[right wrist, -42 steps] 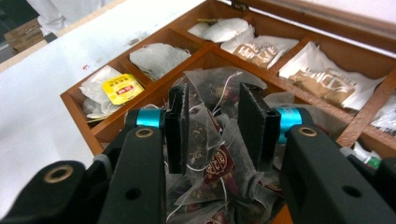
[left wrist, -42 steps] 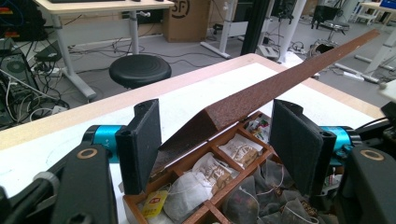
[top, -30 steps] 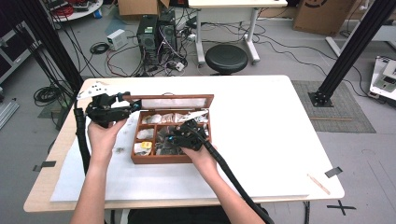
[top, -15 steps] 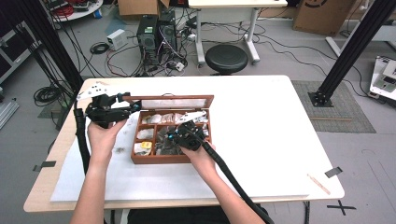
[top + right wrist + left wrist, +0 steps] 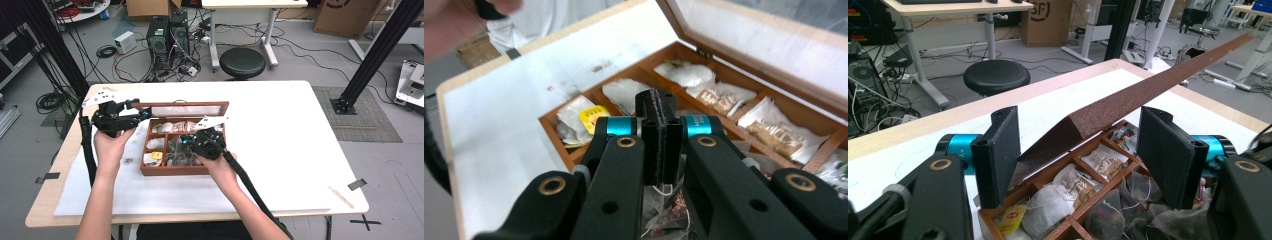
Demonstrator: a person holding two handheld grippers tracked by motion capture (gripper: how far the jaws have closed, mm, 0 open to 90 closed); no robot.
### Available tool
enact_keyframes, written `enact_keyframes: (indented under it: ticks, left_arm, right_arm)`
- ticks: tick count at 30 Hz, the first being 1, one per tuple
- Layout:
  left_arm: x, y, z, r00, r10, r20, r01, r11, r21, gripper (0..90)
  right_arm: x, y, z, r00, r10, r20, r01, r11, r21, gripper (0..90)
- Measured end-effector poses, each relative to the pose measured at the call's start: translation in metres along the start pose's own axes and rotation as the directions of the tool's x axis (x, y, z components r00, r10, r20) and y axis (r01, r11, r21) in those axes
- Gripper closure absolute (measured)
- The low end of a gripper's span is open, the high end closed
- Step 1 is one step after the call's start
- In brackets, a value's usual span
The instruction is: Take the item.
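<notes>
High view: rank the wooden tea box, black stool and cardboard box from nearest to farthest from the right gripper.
From the right gripper:
1. Wooden tea box, directly beneath it on the table.
2. Black stool, on the floor beyond the table's far edge.
3. Cardboard box, far back at upper right.

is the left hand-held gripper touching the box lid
Touching: in the left gripper view the lid corner rests against one finger of the left hand-held gripper.

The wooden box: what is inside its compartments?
The box holds tea bags in paper or mesh wrappers, one with a yellow tag. The right gripper, jaws shut, covers the middle compartments, so their contents cannot be fully seen.
</notes>
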State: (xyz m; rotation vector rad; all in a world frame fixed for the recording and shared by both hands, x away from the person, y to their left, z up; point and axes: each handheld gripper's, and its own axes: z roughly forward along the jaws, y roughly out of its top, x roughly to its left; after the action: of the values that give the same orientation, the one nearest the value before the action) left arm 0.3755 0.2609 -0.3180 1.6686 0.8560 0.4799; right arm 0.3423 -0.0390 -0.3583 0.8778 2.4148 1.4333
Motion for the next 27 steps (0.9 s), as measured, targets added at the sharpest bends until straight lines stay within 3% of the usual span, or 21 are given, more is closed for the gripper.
enact_keyframes:
  ticks: [18, 27]
  left_arm:
    - [0.000, 0.000, 0.000, 1.0000, -0.002, 0.000, 0.002, 1.0000, -0.004, 34.2]
    - [0.000, 0.000, 0.000, 1.0000, -0.002, 0.000, 0.002, 1.0000, -0.004, 34.2]
  right_arm:
    - [0.005, 0.015, -0.058, 0.9987, -0.050, -0.008, 0.049, 0.997, -0.063, 90.0]
    - [0.000, 0.013, -0.089, 0.9968, -0.078, 0.013, 0.079, 0.993, -0.083, 90.0]
